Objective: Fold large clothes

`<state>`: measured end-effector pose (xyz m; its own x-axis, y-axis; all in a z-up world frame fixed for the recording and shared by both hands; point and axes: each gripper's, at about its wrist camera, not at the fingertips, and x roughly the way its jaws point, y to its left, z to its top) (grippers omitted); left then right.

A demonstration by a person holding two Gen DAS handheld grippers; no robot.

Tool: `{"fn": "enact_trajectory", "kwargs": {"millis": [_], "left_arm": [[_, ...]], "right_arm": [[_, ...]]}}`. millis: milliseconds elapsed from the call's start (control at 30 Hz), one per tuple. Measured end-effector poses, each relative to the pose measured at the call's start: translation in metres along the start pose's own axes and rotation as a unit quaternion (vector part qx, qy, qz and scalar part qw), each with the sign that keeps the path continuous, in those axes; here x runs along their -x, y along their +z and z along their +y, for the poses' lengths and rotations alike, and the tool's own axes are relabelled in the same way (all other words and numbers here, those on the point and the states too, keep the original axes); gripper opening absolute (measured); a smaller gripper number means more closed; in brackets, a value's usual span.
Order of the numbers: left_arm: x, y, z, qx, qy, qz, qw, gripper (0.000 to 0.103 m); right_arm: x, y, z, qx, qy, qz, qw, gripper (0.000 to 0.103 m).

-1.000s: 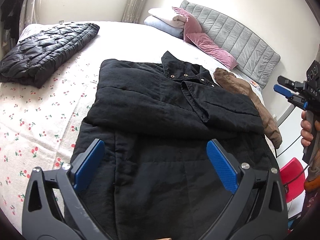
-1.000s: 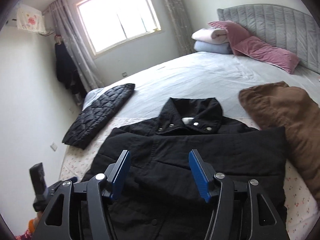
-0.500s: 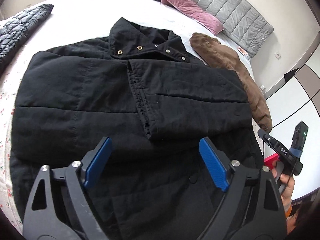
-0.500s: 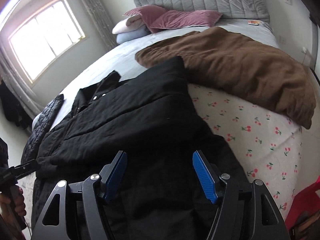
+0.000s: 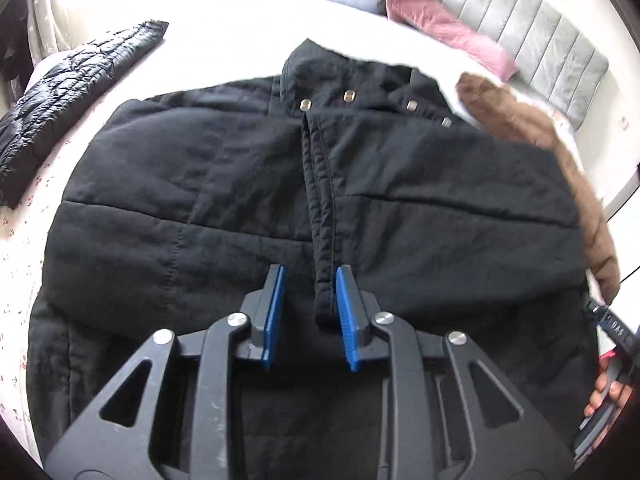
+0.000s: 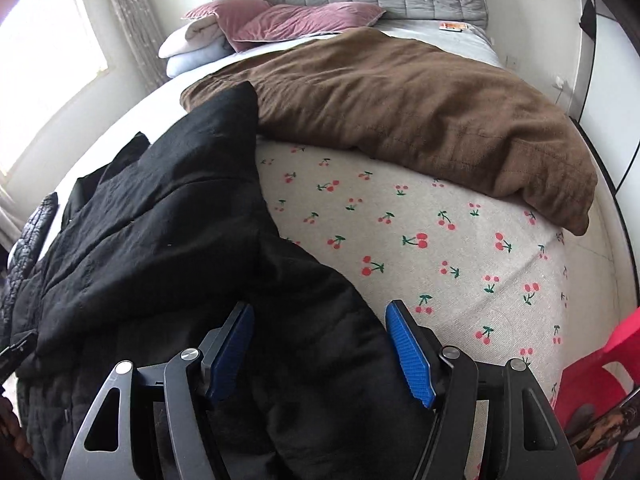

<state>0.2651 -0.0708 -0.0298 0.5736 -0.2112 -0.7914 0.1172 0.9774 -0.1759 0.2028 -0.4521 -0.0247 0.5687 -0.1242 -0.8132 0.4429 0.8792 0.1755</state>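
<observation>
The black jacket (image 5: 248, 200) lies spread near the bed's (image 6: 420, 216) foot edge. The left tongs (image 5: 309, 312) are closing around its folded sleeve cuff; the right tongs (image 6: 320, 354) stand wide over its side hem. Next likely needs firm pinches, then a lift-over fold.

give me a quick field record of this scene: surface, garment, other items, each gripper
surface: bed with cherry-print sheet
garment: black coat, sleeves folded across front
other items: brown garment; quilted black jacket; pink pillows
left gripper: fingers closing around the cuff of the folded sleeve
right gripper: open, black coat hem between its fingers
</observation>
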Motion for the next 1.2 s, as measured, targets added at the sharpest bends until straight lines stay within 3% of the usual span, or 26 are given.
{"fn": "enact_trajectory", "kwargs": {"millis": [100, 133, 200, 367, 533, 667, 800, 967, 1100, 1200], "left_arm": [[0.028, -0.001, -0.002, 0.003, -0.048, -0.074, 0.9961, 0.044], [0.034, -0.002, -0.004, -0.005, -0.06, -0.097, 0.9935, 0.054], [0.031, -0.002, -0.011, -0.027, -0.078, -0.118, 0.9896, 0.061], [-0.023, -0.012, -0.013, -0.053, -0.065, -0.047, 0.9954, 0.062], [-0.025, -0.015, -0.002, -0.028, -0.101, -0.044, 0.9935, 0.065], [-0.022, -0.023, -0.007, -0.036, -0.1, -0.045, 0.9933, 0.082], [-0.009, -0.027, -0.018, -0.036, -0.063, -0.019, 0.9972, 0.083], [0.038, -0.055, -0.012, -0.026, -0.075, 0.01, 0.9968, 0.083], [0.08, -0.079, 0.005, -0.043, -0.054, 0.032, 0.9971, 0.084], [0.11, -0.095, 0.021, -0.071, -0.026, 0.039, 0.9964, 0.092]], "right_arm": [[0.018, 0.001, 0.016, 0.029, 0.011, -0.043, 0.999, 0.069], [0.023, 0.001, 0.023, 0.04, 0.019, -0.06, 0.997, 0.069], [0.029, 0.0, 0.035, 0.057, 0.028, -0.086, 0.994, 0.069], [0.015, -0.003, 0.059, 0.086, 0.043, -0.084, 0.992, 0.069], [-0.028, -0.003, 0.045, 0.042, 0.024, 0.005, 0.999, 0.069], [-0.002, 0.001, 0.05, 0.045, 0.026, -0.001, 0.999, 0.069], [0.023, -0.004, 0.058, 0.063, 0.042, -0.012, 0.997, 0.075], [0.045, -0.011, 0.067, 0.068, 0.066, -0.013, 0.995, 0.076], [0.077, -0.022, 0.076, 0.112, 0.084, -0.008, 0.99, 0.076], [0.102, -0.036, 0.081, 0.123, 0.082, -0.018, 0.989, 0.083]]}}
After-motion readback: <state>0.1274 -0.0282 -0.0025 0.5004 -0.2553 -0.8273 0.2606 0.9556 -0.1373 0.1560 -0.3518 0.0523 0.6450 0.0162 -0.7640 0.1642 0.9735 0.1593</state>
